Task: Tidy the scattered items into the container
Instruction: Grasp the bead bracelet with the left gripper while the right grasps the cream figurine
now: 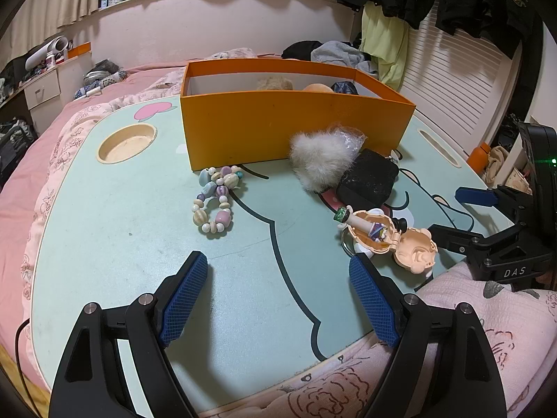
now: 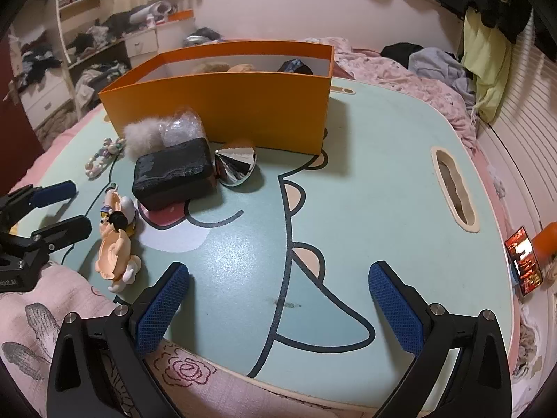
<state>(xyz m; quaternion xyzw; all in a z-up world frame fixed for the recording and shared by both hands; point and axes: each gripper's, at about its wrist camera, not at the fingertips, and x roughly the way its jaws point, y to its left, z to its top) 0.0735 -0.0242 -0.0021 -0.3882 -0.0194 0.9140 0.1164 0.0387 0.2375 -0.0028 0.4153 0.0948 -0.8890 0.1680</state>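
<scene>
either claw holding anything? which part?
Nothing held. Left claw and right claw both stand open over bare table.

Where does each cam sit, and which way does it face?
Left wrist: on the left gripper, angled down over the lap table toward the orange box; its own open fingers show, right gripper at the right edge.
Right wrist: on the right gripper, same downward angle; own open fingers, left gripper at left.
Shared: box, black case, bead string.

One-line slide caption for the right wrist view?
Open right gripper hovers over lap table; orange box behind scattered trinkets.
</scene>
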